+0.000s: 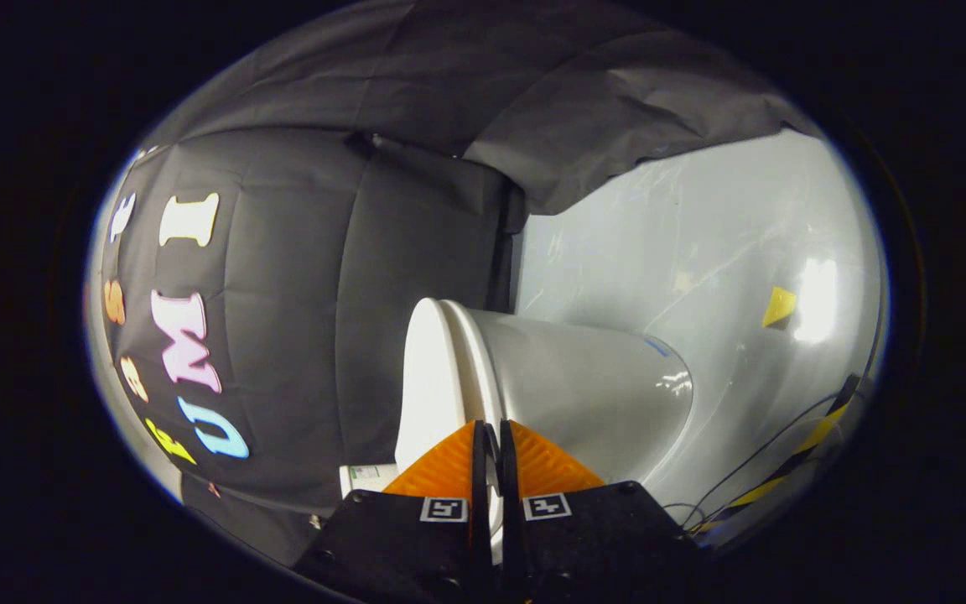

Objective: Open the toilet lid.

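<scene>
The white toilet lid is being seen edge-on, lying closed against the white toilet bowl, its rim caught between the nearly closed fingers.

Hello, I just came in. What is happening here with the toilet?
A person holds a gripper up to a white toilet, and the view is rolled sideways. The fingers are nearly closed, with a thin white edge of the toilet lid in the narrow gap. Whether both fingers press on it is unclear. The lid appears partly lifted.

Cam rides on the gripper, rolled sideways, looking forward past its fingers, super close to the toilet.
</scene>
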Tool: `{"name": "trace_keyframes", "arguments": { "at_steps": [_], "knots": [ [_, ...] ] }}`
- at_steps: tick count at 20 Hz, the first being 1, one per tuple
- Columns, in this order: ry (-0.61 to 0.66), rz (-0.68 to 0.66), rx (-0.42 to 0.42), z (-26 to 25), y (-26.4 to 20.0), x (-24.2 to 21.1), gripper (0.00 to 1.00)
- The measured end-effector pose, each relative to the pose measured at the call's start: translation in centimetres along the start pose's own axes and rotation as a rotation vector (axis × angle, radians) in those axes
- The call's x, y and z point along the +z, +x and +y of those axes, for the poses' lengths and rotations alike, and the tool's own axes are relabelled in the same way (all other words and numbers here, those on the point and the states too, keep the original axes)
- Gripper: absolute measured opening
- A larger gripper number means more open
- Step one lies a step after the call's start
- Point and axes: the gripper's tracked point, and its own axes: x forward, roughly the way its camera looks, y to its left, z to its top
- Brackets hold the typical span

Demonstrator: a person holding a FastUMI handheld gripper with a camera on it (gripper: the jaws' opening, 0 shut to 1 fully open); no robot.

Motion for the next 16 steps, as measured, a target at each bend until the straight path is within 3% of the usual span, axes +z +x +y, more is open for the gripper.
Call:
{"name": "trace_keyframes", "arguments": {
  "at_steps": [8,16],
  "knots": [
    [-0.139,-0.059,0.049,6.4,-2.1,-0.7,0.09],
    [-0.424,-0.145,0.111,19.1,-6.5,-3.6,0.09]
  ]
}}
